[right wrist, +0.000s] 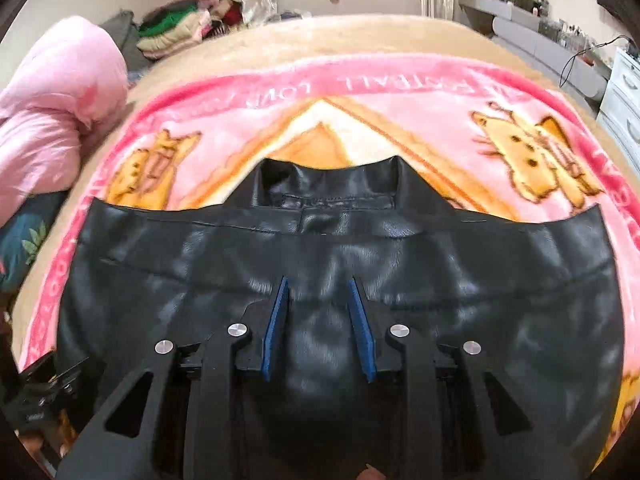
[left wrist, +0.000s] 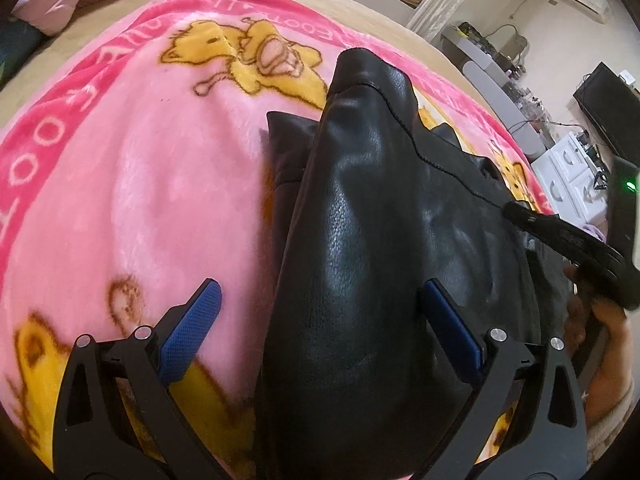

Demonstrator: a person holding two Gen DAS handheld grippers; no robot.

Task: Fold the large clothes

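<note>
Lying flat on the blanket point(right wrist: 400, 120), collar away, the jacket point(right wrist: 320, 248) is running crosswise under both grippers, the left gripper point(left wrist: 320, 300) straddling its folded edge wide open, the right gripper point(right wrist: 320, 300) hovering mid-back, part-closed and gripping nothing.

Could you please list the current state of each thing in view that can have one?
Black leather jacket: spread flat on the blanket, collar away from the camera.
Pink blanket: laid flat under the jacket.
Left claw: wide open, astride a jacket fold.
Right claw: narrowly open, nothing clamped.
</note>
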